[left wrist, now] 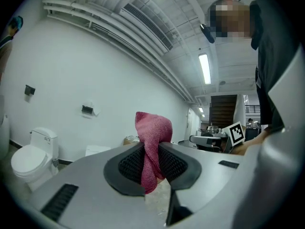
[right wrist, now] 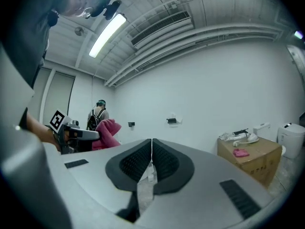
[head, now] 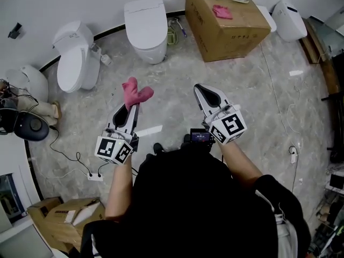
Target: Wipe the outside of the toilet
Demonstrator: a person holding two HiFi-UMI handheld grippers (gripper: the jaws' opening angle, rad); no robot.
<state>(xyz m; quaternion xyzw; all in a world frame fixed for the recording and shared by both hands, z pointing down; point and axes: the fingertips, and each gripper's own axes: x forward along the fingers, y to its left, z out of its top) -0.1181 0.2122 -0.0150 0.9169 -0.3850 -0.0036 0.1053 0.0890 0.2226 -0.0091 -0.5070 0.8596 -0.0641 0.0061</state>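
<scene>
A showroom-like room is spreading out below the person, with a grey marbled floor (head: 258, 90) and a plain white wall (head: 80, 4), and several toilets are standing along that wall. The nearest two are a white toilet with a squarish closed lid (head: 145, 28) and a rounder toilet with a tank (head: 75, 63). Both are well apart from the grippers, so no wiping is happening yet, and I cannot tell which one is meant. The left gripper (head: 129, 110) is clamping a pink cloth (head: 137, 93) between its jaws. The left gripper view is showing the fabric pinched between the ribbed pads (left wrist: 131, 163), with a loose bunch standing up beyond the tips, probably so that soft cloth and not plastic is meeting the porcelain. The right gripper (head: 201, 90) is carrying nothing, its jaws pressed together with no object between them. It is hovering beside the left one, likely free to help when needed. Farther back, a cardboard box (head: 215, 36) is bearing a second pink cloth (head: 222, 12), seemingly a spare.
</scene>
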